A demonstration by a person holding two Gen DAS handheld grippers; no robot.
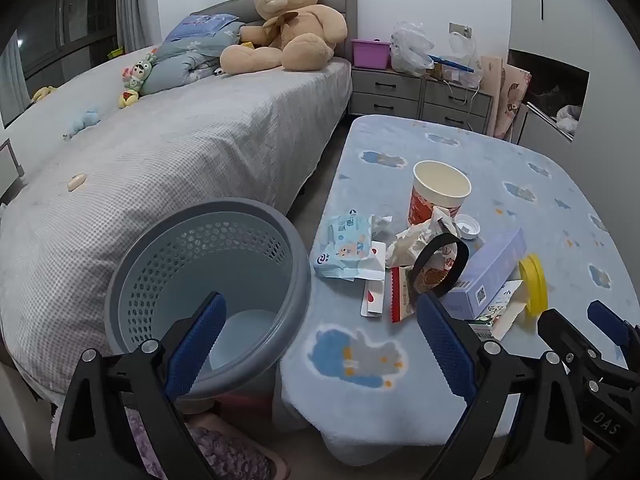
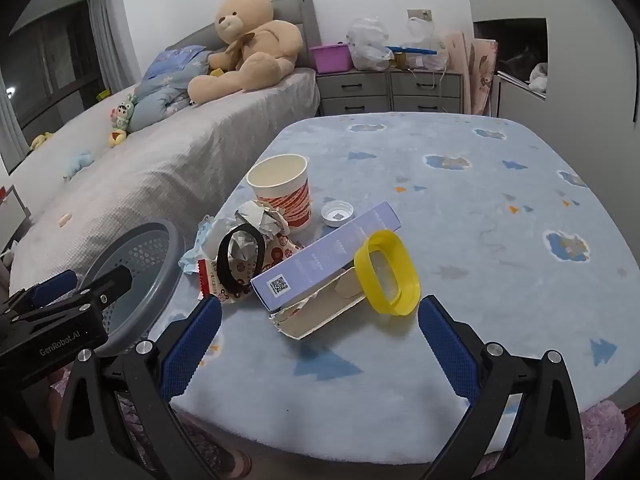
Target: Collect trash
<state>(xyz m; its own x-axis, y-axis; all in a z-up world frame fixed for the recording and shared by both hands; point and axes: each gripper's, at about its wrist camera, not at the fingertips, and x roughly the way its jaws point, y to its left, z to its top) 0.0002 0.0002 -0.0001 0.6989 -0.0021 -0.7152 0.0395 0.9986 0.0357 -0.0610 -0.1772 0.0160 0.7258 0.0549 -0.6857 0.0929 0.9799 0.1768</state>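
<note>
Your left tool (image 1: 320, 344) and right tool (image 2: 320, 336) both stand wide, holding nothing. The trash sits heaped on the desk (image 2: 480, 208): a red-and-white paper cup (image 2: 286, 188) upright, a lilac box (image 2: 326, 254), a yellow lid (image 2: 388, 272) on edge, crumpled wrappers (image 1: 416, 240). The grey basket (image 1: 204, 280) stands beside the desk, by the bed (image 1: 180, 152).

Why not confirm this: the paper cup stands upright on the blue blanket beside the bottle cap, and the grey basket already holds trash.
One thing is off: the grey basket is empty, as the left wrist view shows. The paper cup does stand upright beside the bottle cap.
</note>
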